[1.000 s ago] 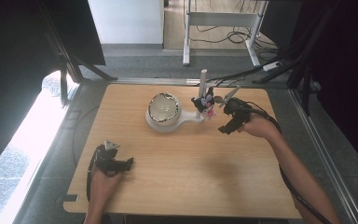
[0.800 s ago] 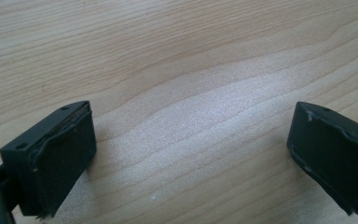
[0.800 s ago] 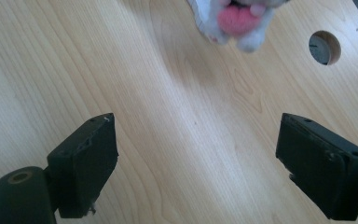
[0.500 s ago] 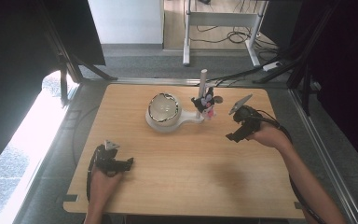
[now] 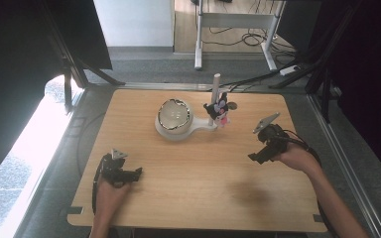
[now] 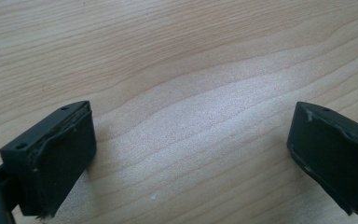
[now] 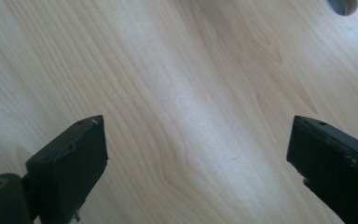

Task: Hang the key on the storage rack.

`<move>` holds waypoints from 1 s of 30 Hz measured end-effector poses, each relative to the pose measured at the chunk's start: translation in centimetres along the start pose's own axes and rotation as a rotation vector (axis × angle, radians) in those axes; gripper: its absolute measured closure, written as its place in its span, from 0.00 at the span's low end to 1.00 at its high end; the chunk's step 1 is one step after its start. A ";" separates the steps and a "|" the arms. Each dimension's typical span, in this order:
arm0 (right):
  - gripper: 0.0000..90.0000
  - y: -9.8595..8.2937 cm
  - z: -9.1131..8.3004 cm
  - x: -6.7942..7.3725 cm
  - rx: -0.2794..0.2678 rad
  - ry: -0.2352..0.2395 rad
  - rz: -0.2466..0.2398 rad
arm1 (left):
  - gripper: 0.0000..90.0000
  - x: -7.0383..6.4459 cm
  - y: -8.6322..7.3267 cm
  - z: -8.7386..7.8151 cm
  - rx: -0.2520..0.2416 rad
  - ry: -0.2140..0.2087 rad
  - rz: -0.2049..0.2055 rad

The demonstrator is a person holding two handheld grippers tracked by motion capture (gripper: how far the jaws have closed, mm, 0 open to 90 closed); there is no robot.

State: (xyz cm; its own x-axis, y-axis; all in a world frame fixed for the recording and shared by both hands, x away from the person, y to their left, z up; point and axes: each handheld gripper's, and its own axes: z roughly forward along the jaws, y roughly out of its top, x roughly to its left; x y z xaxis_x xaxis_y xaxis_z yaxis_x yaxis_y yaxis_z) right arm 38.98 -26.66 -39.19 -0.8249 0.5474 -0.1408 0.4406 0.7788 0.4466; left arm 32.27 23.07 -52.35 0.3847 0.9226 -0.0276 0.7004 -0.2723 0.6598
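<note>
The left gripper (image 5: 135, 173) is sitting nearest, low over the table (image 5: 188, 198) at the near left, held in the person's left hand (image 5: 110, 184). Its jaws are standing wide apart, and in the left gripper view (image 6: 189, 154) nothing but bare wood grain is lying between them. A grey plate (image 5: 118, 154) is riding on top of it, and its cable (image 5: 96, 184) is curling back along the forearm.

The right gripper (image 5: 254, 157) is hovering farther off on the right side of the table, gripped by the right hand (image 5: 292, 156). Its jaws are also spread wide, and in the right gripper view (image 7: 198, 154) only wood is showing between them; a small round dark spot (image 7: 341, 5) is peeking in at the top edge of that view, too cut off to tell what it is. Both grippers are holding nothing.

Beyond both grippers, toward the far middle of the table, a white base (image 5: 178, 130) is carrying a shiny dome (image 5: 174, 114). It is lying well apart from the left gripper and nearer to the right one, ahead of it and toward its left. A white post (image 5: 216, 84) is rising upright at the base's right end, with a small dark and pink clump (image 5: 219, 109) hanging against it; what it is made of cannot be told. The right gripper is staying clear of it, not touching.
</note>
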 end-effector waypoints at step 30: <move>0.00 -9.7 6.3 6.4 -0.212 0.035 0.106 | 0.01 0.0 0.0 0.0 0.000 0.000 0.000</move>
State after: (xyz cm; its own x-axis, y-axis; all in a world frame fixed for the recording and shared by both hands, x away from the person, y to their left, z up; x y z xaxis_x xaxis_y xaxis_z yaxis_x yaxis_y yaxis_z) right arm 31.62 -28.76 -49.99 -0.7914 0.6090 -0.0542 0.4440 0.6335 0.6337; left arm 32.27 23.06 -52.35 0.3844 0.9228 -0.0279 0.7004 -0.2718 0.6600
